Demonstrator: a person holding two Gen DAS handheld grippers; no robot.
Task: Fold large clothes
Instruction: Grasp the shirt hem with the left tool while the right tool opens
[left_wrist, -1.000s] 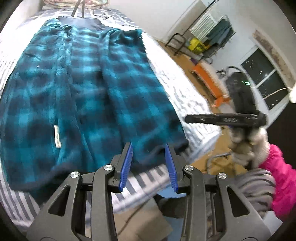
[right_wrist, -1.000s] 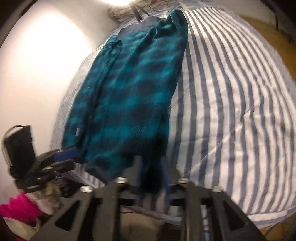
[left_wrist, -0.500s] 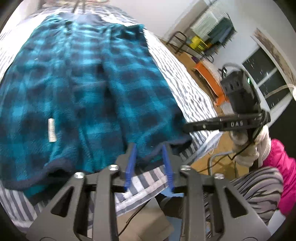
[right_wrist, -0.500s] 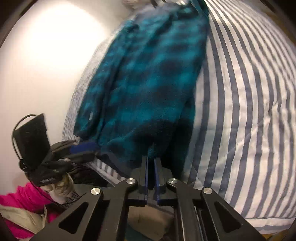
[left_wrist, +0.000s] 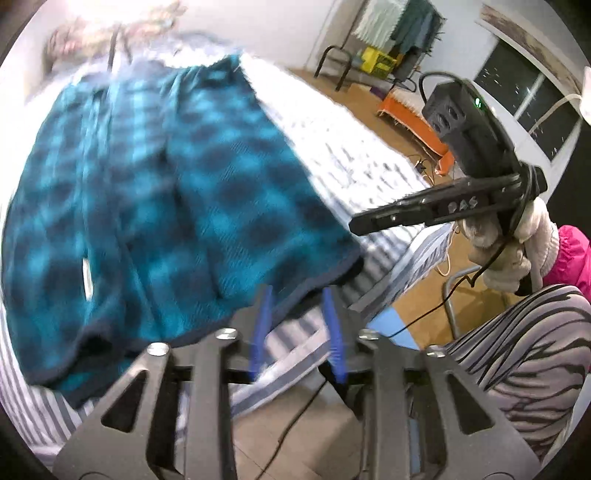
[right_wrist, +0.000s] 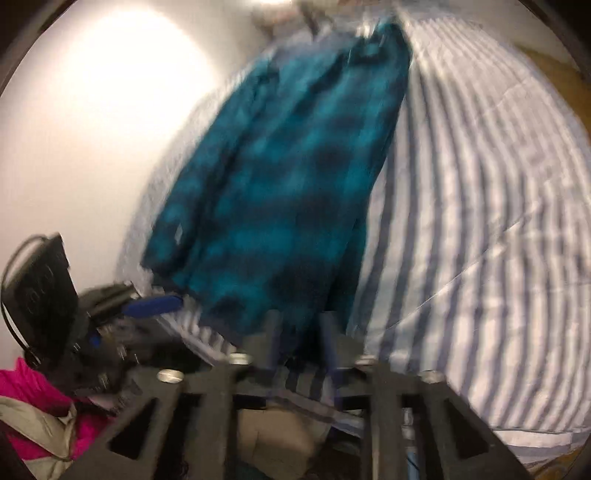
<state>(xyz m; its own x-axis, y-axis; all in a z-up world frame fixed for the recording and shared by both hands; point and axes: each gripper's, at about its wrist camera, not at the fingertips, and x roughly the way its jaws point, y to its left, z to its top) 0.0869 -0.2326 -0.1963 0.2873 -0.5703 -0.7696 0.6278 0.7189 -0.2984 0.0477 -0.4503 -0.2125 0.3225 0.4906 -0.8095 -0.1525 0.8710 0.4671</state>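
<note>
Lying flat and lengthwise on the striped bed (left_wrist: 354, 155), the teal plaid fleece garment (left_wrist: 166, 192) has its dark-bound hem at the near edge, right where the person stands, so both lower corners are within easy reach. On the far left, a small white label (left_wrist: 87, 275) shows on the cloth, which suggests an inner face is turned up there.

Moving to the middle, the left gripper (left_wrist: 297, 332) sits low at the bed's edge with its blue pads spread apart, the hem lying just past the tips and nothing pinched. It looks lined up to take the hem, not holding it yet.

Further right, the right gripper (left_wrist: 360, 223) hangs above the garment's right lower corner, seen side-on. Its own camera settles the matter: the right gripper (right_wrist: 299, 343) has its jaws parted, with the dark hem just ahead of them and no cloth clamped, though the blur makes the exact contact hard to call.

My read: both tools are opened at the hem so the bottom edge can be lifted together and carried up toward the far end.
</note>
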